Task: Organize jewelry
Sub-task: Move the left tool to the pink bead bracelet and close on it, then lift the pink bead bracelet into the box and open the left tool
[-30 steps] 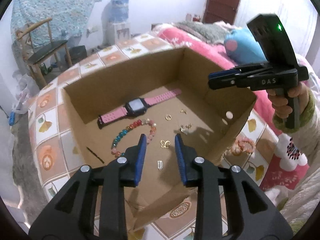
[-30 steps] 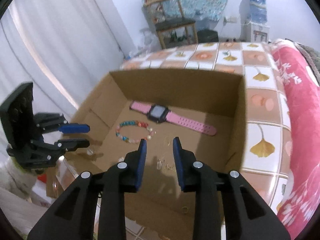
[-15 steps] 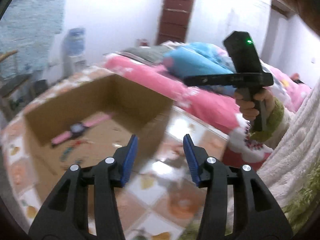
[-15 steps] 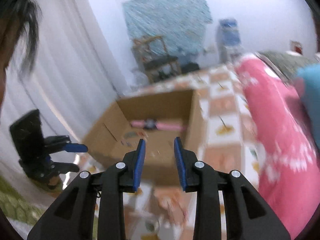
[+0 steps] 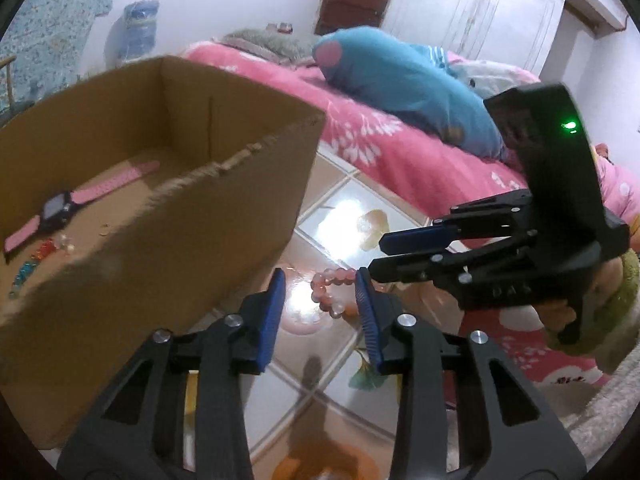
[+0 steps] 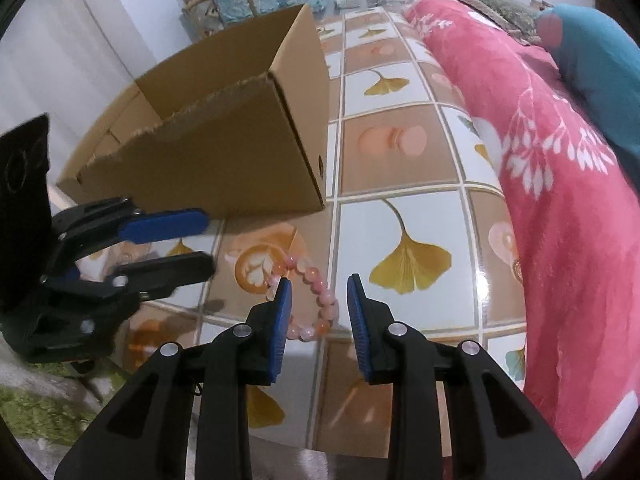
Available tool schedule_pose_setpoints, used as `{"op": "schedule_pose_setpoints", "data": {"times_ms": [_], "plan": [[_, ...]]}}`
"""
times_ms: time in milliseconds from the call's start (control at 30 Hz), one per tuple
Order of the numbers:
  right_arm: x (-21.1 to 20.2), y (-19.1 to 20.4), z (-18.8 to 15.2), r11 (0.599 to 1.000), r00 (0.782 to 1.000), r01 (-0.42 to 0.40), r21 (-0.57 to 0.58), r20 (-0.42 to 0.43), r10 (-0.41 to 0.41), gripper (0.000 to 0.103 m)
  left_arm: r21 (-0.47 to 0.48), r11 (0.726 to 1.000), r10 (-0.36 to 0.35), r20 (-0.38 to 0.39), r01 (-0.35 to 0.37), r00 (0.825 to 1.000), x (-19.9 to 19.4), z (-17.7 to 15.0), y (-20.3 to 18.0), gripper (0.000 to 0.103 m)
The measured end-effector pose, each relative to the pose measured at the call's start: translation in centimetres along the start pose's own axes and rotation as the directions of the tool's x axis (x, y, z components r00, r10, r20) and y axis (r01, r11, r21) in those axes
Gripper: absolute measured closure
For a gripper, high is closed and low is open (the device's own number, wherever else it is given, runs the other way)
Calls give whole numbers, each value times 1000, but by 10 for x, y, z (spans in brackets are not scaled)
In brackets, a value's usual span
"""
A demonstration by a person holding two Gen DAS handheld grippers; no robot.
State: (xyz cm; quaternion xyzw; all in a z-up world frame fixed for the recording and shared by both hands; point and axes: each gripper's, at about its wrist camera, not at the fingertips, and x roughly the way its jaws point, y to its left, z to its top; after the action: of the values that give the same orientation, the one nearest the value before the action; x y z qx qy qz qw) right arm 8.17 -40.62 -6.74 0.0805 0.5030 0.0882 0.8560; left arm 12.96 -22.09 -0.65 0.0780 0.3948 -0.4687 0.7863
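The pink bracelet is lying on the tiles just outside the box corner; your right claw is hanging nearest, jaws part-open and empty, framing it; your left claw, just narrowing, is gripping nothing.

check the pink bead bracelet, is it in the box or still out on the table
Out. The pink bead bracelet lies on the tiled tabletop beside the cardboard box, seen between the open right gripper fingers and untouched.
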Motion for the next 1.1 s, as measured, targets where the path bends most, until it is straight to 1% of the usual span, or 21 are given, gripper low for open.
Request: {"op": "schedule_pose_setpoints", "data": {"times_ms": [133, 167, 233, 333, 500, 567, 700, 733, 867, 933, 1100], "plan": [[8, 1, -2, 1000, 1000, 6, -30, -13, -7, 82, 21, 1000, 3, -28, -2, 1000, 15, 1, -6, 76], [8, 2, -2, 999, 1000, 6, -35, -17, -7, 85, 22, 1000, 7, -36, -6, 999, 18, 2, -7, 77], [12, 2, -6, 999, 1000, 10, -52, -26, -12, 86, 20, 1000, 10, -52, -9, 999, 25, 2, -6, 80], [15, 3, -10, 997, 999, 19, -81, -31, -21, 88, 13, 1000, 22, -73, -21, 997, 32, 4, -4, 81], [16, 7, -13, 992, 1000, 24, -124, -16, -27, 90, 11, 999, 53, -122, -52, 991, 47, 3, -1, 83], [16, 9, -14, 990, 999, 32, -137, -5, -33, 91, 7, 999, 53, -136, -52, 989, 52, 2, -1, 84], [16, 10, -16, 988, 999, 38, -150, 12, -37, 93, 28, 997, 76, -134, -72, 988, 54, 2, -7, 86], [16, 10, -16, 988, 999, 40, -150, 17, -38, 93, 25, 997, 70, -134, -67, 989, 55, 2, -8, 89], [14, 9, -18, 988, 999, 41, -146, 32, -37, 93, 31, 997, 72, -126, -69, 989, 53, 1, -10, 91], [12, 8, -19, 990, 999, 39, -137, 41, -33, 93, 27, 997, 70, -122, -67, 990, 51, 1, -11, 95], [3, 7, -15, 990, 997, 43, -133, 73, -34, 93, 16, 998, 63, -85, -61, 994, 41, 6, -13, 95]]}}
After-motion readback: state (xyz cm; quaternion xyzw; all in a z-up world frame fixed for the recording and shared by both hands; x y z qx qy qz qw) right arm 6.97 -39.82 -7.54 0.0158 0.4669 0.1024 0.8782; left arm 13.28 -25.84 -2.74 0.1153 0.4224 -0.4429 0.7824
